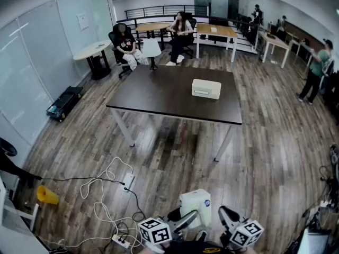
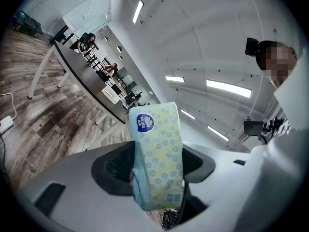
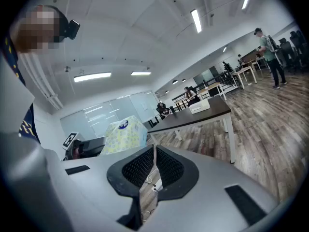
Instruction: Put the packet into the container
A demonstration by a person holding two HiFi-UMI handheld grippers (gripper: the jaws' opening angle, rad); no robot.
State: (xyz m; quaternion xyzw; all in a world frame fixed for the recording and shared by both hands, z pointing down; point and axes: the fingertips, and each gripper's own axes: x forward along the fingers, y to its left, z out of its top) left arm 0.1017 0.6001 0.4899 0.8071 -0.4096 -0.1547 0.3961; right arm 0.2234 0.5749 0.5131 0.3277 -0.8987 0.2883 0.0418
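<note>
My left gripper [image 2: 157, 166] is shut on a soft tissue packet [image 2: 158, 153], pale blue and yellow with a dark blue round logo; it stands up between the two pads. In the head view the packet [image 1: 195, 205] shows as a white block at the bottom edge, above the left gripper [image 1: 183, 219]. My right gripper [image 3: 153, 167] is shut with nothing between its pads, and the packet [image 3: 124, 134] shows off to its left. The container is a cream box [image 1: 206, 88] on a dark table [image 1: 159, 97] far ahead across the floor. The box [image 3: 199, 107] also sits small in the right gripper view.
White cables and a power strip [image 1: 121, 240] lie on the wooden floor at the lower left, near a yellow cone [image 1: 46, 196]. People sit on chairs [image 1: 125, 42] behind the table, and a person [image 1: 316, 70] stands at the far right. More desks [image 1: 217, 32] line the back.
</note>
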